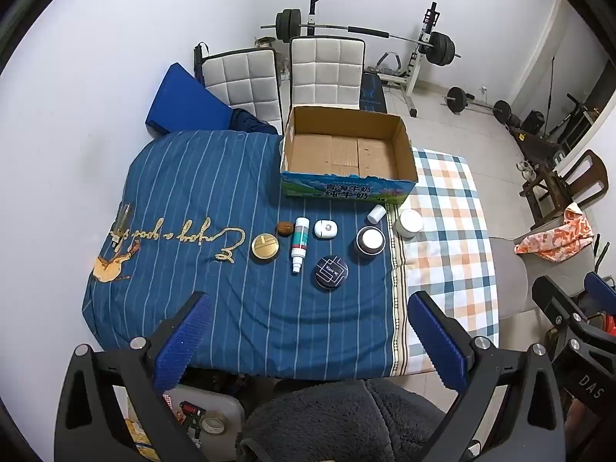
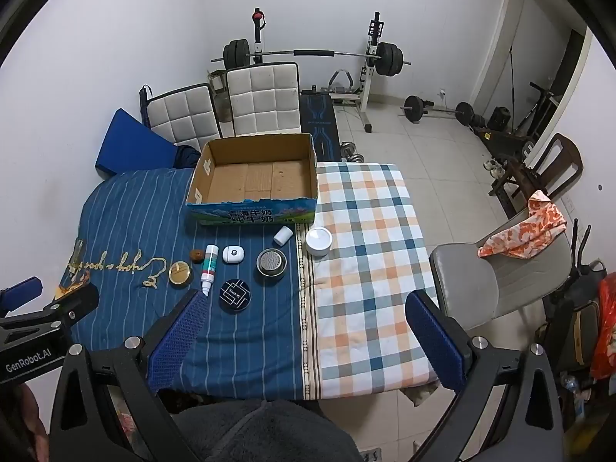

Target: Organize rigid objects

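An open, empty cardboard box (image 1: pixel 346 154) (image 2: pixel 254 177) stands at the far side of the table. In front of it lie several small items: a gold round tin (image 1: pixel 265 248) (image 2: pixel 179 272), a brown walnut (image 1: pixel 285 228) (image 2: pixel 197 255), a white spray bottle (image 1: pixel 299 244) (image 2: pixel 209 269), a white small case (image 1: pixel 325 228) (image 2: pixel 233 255), a black round tin (image 1: pixel 331 272) (image 2: pixel 235 295), a dark jar (image 1: pixel 370 240) (image 2: pixel 272 262), a white small bottle (image 1: pixel 376 213) (image 2: pixel 283 235) and a white jar (image 1: pixel 410 223) (image 2: pixel 318 241). My left gripper (image 1: pixel 308 312) and right gripper (image 2: pixel 308 308) are open and empty, held above the near table edge.
The table has a blue striped cloth (image 1: pixel 184 200) on the left and a checked cloth (image 2: pixel 365 238) on the right. Two white chairs (image 1: pixel 285 73) stand behind it. A grey chair (image 2: pixel 496 269) with an orange cloth is to the right. A glass item (image 1: pixel 121 223) lies far left.
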`<state>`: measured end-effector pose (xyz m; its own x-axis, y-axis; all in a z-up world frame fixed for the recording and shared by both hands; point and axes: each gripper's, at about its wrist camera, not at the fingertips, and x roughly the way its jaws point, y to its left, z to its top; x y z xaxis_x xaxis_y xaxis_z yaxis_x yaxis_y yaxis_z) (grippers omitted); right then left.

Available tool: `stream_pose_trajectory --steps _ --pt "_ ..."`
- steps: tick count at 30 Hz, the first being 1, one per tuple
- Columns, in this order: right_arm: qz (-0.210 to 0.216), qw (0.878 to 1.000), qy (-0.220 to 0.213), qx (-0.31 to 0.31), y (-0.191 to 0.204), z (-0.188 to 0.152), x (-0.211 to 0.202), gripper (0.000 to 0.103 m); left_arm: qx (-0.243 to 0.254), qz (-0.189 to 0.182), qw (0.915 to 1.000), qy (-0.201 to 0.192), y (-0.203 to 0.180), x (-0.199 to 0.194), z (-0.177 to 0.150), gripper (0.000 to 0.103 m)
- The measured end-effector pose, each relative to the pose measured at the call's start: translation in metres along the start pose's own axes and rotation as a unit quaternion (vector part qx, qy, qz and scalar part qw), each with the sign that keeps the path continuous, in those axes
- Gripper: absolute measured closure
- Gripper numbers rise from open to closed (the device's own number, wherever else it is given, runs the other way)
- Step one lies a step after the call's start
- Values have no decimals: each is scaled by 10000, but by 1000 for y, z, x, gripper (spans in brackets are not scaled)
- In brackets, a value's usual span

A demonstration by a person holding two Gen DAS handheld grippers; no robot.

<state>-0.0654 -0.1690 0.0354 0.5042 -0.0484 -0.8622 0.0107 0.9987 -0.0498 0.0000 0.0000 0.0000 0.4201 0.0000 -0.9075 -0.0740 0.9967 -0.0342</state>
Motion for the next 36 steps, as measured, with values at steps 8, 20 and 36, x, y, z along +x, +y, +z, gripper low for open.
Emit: stream_pose_trajectory --steps 8,20,36 --pt "54 9999 -80 59 -4 1 -5 0 0 -4 10000 -15 1 0 2 0" --pt "10 9999 -109 121 -6 -4 -2 0 33 60 9999 -83 -4 -6 0 0" --pt "4 9998 -169 113 -6 -2 -5 0 33 41 9998 -193 -9 -16 -1 0"
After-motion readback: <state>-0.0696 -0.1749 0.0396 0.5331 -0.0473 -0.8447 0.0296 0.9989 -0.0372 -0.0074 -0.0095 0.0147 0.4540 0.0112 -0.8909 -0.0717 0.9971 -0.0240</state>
